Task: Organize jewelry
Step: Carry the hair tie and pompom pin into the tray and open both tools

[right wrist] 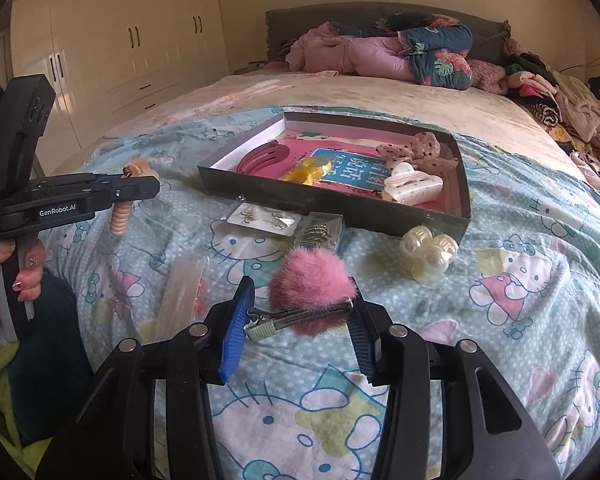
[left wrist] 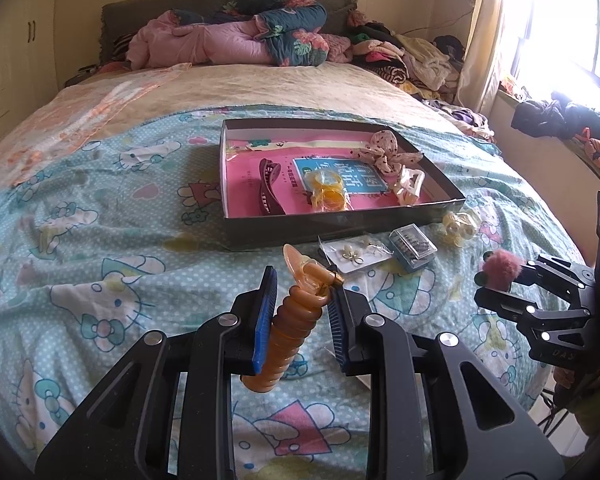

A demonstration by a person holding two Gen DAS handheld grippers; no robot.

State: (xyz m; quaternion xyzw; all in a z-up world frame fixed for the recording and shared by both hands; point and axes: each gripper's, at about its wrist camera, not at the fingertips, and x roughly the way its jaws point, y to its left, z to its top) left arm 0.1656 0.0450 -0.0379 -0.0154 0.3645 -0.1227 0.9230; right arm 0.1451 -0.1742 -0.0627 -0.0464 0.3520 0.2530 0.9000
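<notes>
left wrist cam sits right behind its own tongs point(left wrist: 302, 304), tilted down over the kitty-print blue bedsheet point(left wrist: 100, 208) toward the headboard. right wrist cam does the same from further right. both share the shallow dark cardboard tray point(left wrist: 340, 222) point(right wrist: 320, 200), and each catches the other tongs at its edge.

Bright window point(left wrist: 560, 40) glare washes out; fisheye edges curve darkly.

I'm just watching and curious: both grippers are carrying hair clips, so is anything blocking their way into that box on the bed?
Nothing visible blocks them. The earring card and small clear case lie low on the bedspread before the box, whose top is open.
</notes>
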